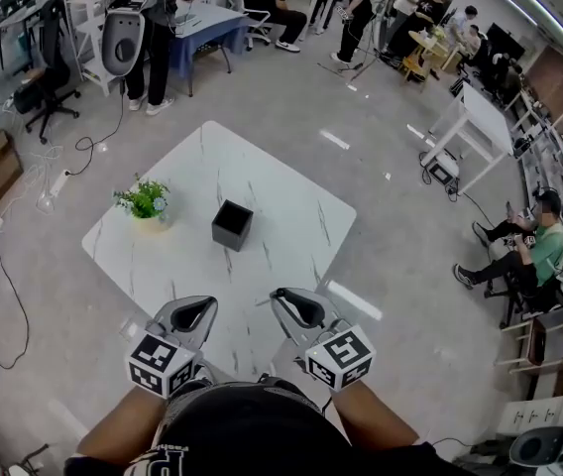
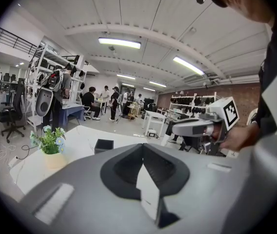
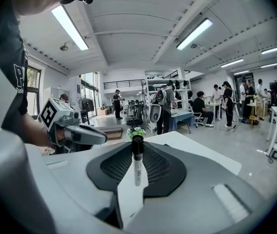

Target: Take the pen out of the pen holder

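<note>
Head view is showing a white marble table (image 1: 281,196), with the black pen holder (image 1: 232,224) sitting near its middle and a potted plant (image 1: 145,201) standing to its left. Both tongs are hovering over the near edge, well apart from the holder. The left gripper (image 1: 192,315) is pressing its jaws together on nothing. The right gripper (image 1: 299,307) is clamping the pen (image 3: 137,161), black cap outward.
</note>
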Demonstrator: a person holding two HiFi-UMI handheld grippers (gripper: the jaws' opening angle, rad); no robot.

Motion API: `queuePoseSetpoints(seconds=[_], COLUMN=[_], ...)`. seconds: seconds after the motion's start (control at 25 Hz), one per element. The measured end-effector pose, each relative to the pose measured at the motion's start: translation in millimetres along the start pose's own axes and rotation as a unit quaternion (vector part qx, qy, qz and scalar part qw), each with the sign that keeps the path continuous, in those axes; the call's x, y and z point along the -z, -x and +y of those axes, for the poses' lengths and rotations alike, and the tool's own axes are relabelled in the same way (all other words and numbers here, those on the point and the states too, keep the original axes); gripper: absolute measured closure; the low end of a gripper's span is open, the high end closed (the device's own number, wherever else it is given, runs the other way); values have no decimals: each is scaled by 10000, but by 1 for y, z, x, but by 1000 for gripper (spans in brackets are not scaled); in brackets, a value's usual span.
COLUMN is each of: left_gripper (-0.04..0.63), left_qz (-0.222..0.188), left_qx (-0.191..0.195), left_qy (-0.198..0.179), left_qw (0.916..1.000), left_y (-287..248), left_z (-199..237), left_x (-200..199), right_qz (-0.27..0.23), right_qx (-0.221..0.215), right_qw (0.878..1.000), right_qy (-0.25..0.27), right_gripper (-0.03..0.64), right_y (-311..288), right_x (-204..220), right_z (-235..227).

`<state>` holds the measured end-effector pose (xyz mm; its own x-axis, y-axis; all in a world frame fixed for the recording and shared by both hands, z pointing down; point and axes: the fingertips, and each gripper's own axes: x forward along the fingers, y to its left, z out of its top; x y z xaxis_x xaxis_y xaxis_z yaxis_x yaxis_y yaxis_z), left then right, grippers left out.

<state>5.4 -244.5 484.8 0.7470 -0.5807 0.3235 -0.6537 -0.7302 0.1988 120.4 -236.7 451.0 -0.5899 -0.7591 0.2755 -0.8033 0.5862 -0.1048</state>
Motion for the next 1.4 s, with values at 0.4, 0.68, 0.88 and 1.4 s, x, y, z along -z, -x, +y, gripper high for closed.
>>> queuePoseSetpoints(seconds=[0.4,0.68,0.88,1.4], left_gripper=[538,538,538,538], left_qz=[39,27,39,34], left_qx=[-54,-100,-130,-115], left_qy=[-16,-21,18,20], left_qw=[10000,9999,9999,9999], left_y=[4,5,8,4], left_z=[5,7,5,6], left_x=[6,7,5,6], right_qz=[254,300,355,337], right_qx=[-195,-259,-270,-316], right_qw=[9995,9992,9990,9989], right_qy=[-41,-46,-86,-123], right_gripper=[554,554,554,554], right_y=[-12,-18,-16,-20], right_x=[25,31,32,31], right_z=[13,16,18,17])
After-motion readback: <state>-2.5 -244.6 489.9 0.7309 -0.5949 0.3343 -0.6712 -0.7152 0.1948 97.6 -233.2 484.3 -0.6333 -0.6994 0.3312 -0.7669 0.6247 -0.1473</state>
